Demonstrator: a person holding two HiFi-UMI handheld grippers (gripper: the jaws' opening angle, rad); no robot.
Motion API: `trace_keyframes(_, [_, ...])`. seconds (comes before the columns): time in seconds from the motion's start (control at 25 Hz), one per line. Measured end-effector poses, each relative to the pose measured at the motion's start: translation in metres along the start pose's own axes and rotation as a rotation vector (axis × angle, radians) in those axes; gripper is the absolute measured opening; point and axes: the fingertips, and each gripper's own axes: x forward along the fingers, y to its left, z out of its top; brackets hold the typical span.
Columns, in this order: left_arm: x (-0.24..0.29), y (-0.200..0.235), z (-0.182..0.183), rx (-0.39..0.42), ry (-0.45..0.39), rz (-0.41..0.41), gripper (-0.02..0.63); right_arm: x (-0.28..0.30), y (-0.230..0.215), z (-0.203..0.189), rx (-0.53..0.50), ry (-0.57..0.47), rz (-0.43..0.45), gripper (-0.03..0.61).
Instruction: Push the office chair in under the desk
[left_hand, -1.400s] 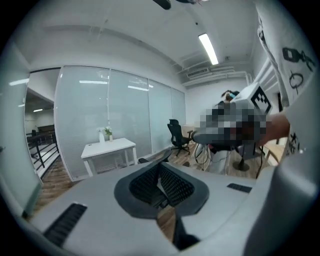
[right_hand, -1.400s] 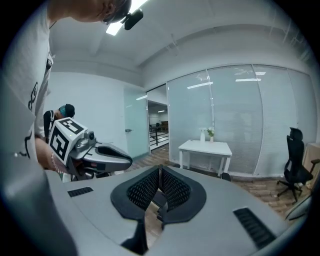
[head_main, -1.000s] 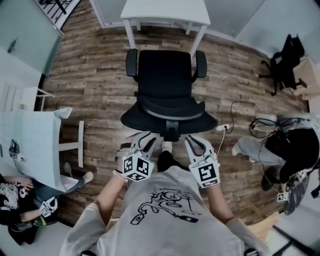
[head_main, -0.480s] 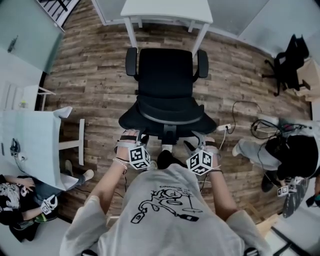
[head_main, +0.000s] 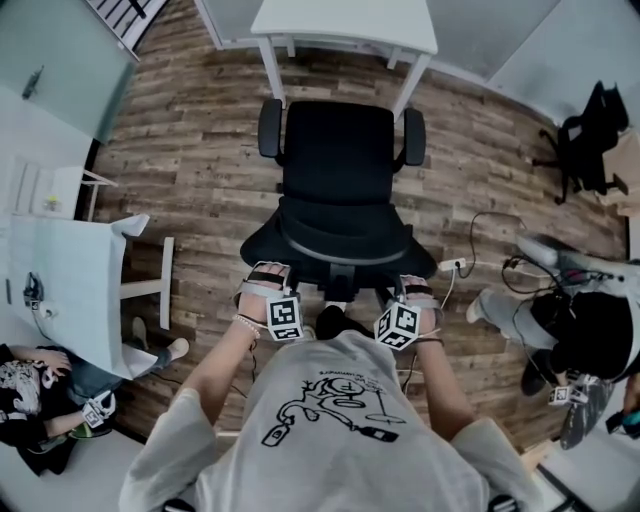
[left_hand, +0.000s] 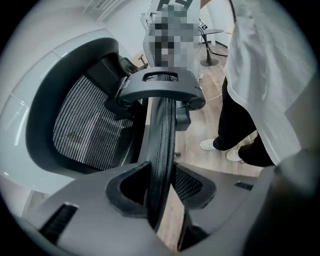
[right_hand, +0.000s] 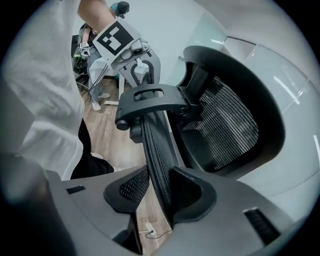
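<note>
The black office chair (head_main: 338, 160) stands on the wood floor facing the white desk (head_main: 345, 20), its seat just short of the desk's front legs. My left gripper (head_main: 262, 285) and right gripper (head_main: 415, 290) sit on the near rim of the chair's backrest (head_main: 340, 250), one at each end. In the left gripper view the mesh backrest rim (left_hand: 161, 135) runs between the jaws of my left gripper (left_hand: 160, 185), which are closing on it. The right gripper view shows the same rim (right_hand: 155, 145) between the closing jaws of my right gripper (right_hand: 160, 187). Pads lie against both sides.
A second white table (head_main: 60, 280) stands at the left, with a seated person (head_main: 30, 400) below it. Another person (head_main: 590, 330) sits at the right. A spare black chair (head_main: 590, 130) is at the far right. A power strip and cable (head_main: 455, 265) lie on the floor.
Both grippers moved forward and down from in front of my chest onto the backrest's rim. Their jaws now straddle it, one at each end. The chair stands about where it was.
</note>
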Motion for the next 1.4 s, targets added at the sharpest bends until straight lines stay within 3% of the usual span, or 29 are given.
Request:
trace_keyframes(0.24, [0.005,0.004,-0.002,0.014,0.013,-0.034,0.123,0.004,-0.005,0.002,0.002,-0.011,0.025,0.15])
trace_keyframes(0.72, [0.032,0.042,-0.022,-0.052,0.072,-0.017,0.12,0.031,-0.037,0.016,0.023,-0.031,0.023,0.149])
trace_keyframes(1.4, [0.064,0.093,-0.008,-0.102,0.109,-0.004,0.121,0.054,-0.101,0.004,-0.008,-0.041,0.021,0.149])
